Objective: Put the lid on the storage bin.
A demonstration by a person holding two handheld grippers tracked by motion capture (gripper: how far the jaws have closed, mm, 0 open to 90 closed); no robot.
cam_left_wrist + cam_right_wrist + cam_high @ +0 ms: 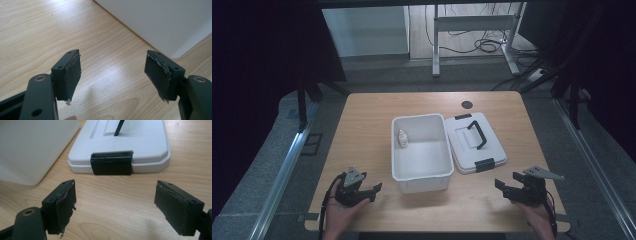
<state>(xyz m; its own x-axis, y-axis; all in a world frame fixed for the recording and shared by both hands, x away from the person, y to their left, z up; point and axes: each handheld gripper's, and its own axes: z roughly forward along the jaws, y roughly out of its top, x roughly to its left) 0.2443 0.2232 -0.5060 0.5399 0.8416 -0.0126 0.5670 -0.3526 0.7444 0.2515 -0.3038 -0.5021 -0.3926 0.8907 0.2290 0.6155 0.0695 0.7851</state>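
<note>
High view: smooth white rectangular bin (421, 172) beside flat lid (464, 152).

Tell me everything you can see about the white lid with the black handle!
The lid is a white rectangle with rounded corners that looks like plastic. It lies flat on the wooden table, top side up, right beside the open white box; whether they touch is hard to tell. A black handle stands up from its middle. A black clip sits at each short end; the near clip hangs over the rim. Neither gripper is touching the lid.
</note>
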